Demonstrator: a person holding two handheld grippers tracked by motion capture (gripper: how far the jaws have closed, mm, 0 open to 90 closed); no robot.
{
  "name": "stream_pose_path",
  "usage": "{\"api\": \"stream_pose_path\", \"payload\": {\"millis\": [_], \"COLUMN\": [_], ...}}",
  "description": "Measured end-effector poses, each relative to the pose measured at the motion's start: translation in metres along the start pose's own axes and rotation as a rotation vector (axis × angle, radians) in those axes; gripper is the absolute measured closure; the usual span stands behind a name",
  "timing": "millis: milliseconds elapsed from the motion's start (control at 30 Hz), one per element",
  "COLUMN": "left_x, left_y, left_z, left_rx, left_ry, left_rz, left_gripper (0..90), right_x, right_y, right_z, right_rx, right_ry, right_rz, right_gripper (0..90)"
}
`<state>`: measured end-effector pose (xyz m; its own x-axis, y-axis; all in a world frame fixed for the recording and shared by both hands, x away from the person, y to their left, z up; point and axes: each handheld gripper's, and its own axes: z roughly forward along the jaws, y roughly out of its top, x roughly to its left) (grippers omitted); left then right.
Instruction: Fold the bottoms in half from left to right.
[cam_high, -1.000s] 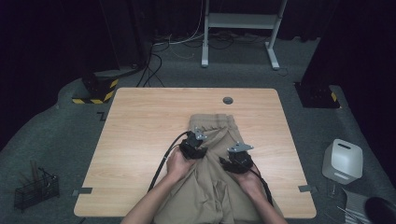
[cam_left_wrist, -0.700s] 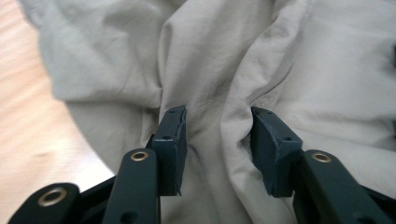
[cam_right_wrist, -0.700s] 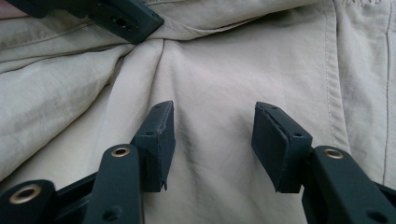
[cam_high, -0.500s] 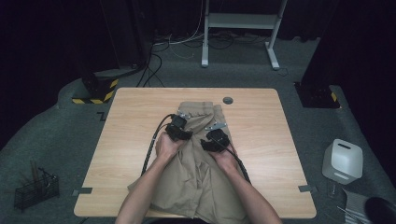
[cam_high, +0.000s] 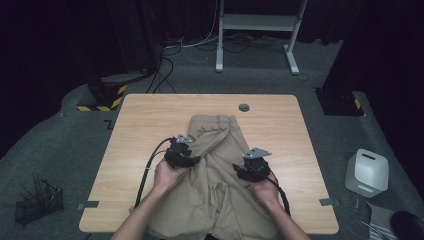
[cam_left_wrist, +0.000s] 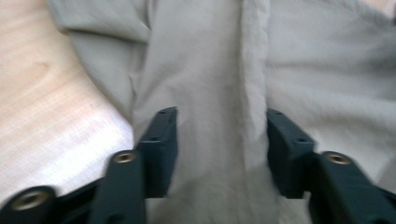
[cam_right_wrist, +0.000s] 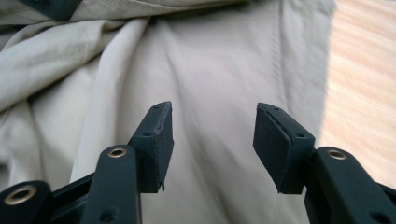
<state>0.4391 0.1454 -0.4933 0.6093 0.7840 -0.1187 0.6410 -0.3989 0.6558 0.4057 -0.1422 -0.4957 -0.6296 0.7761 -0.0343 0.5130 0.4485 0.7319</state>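
On the wooden table (cam_high: 150, 115), khaki trousers (cam_high: 220, 150) lie rumpled, folding barely begun; left gripper (cam_left_wrist: 219, 135) at nine o'clock and right gripper (cam_right_wrist: 212, 135) at three gape, jaws having just narrowed, cloth between but unpinched.

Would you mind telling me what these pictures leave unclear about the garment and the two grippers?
- Beige garment: high view, its near end is cut off by the bottom edge and covered by the forearms.
- Left gripper: left gripper view is motion-blurred; the jaws stand apart over a fabric seam, contact unclear.
- Right gripper: high view, too small to show its jaws.
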Motion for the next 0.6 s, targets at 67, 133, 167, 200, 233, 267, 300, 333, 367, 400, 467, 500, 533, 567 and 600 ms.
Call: {"api": "stream_pose_path", "payload": {"millis": [67,133,167,200,233,267,300,333,367,400,467,500,533,567,600], "left_x": [-0.002,-0.002,-0.004,-0.006,-0.009,-0.013,-0.017,-0.019,-0.023,-0.027,-0.036,-0.040,-0.045,-0.046,-0.046], "left_y": [0.001,0.004,0.006,0.008,0.011,0.016,0.020,0.024,0.029,0.035,0.042,0.044,0.045,0.044,0.043], "left_z": [0.001,0.001,0.000,-0.001,-0.002,-0.003,-0.004,-0.005,-0.005,-0.004,0.002,0.007,0.016,0.022,0.030], "left_rx": [0.004,-0.013,-0.030,-0.040,-0.049,-0.061,-0.074,-0.086,-0.101,-0.122,-0.134,-0.127,-0.102,-0.083,-0.055], "left_ry": [-0.017,-0.038,-0.051,-0.066,-0.084,-0.112,-0.132,-0.147,-0.170,-0.202,-0.222,-0.219,-0.199,-0.191,-0.185], "left_rz": [0.004,0.002,-0.008,-0.009,-0.008,-0.011,-0.012,-0.013,-0.018,-0.027,-0.023,-0.014,0.007,0.011,0.004], "left_gripper": [68.5,82.6,86.6,87.3,87.6,87.8,87.8,87.9,87.9,87.9,87.9,87.8,87.8,87.7,87.7], "right_x": [-0.003,-0.004,-0.004,-0.004,-0.005,-0.004,-0.002,-0.001,0.000,0.000,0.001,0.001,0.002,0.002,0.002], "right_y": [-0.007,-0.013,-0.015,-0.017,-0.019,-0.020,-0.021,-0.020,-0.020,-0.019,-0.018,-0.017,-0.016,-0.015,-0.014], "right_z": [-0.006,-0.005,-0.002,0.001,0.004,0.007,0.010,0.011,0.011,0.013,0.015,0.016,0.017,0.017,0.017], "right_rx": [0.004,0.025,0.040,0.050,0.059,0.064,0.051,0.047,0.047,0.041,0.034,0.032,0.034,0.040,0.044], "right_ry": [-0.005,-0.014,-0.014,-0.012,-0.008,-0.004,-0.008,-0.008,-0.006,-0.006,-0.004,-0.004,-0.004,0.001,0.009], "right_rz": [0.005,-0.007,-0.005,-0.005,-0.001,-0.003,-0.006,-0.007,-0.004,-0.002,-0.001,-0.007,-0.003,-0.010,-0.013], "right_gripper": [48.5,48.9,48.9,49.0,49.1,48.7,49.7,49.8,49.8,49.8,49.7,49.6,49.5,48.9,48.5]}}
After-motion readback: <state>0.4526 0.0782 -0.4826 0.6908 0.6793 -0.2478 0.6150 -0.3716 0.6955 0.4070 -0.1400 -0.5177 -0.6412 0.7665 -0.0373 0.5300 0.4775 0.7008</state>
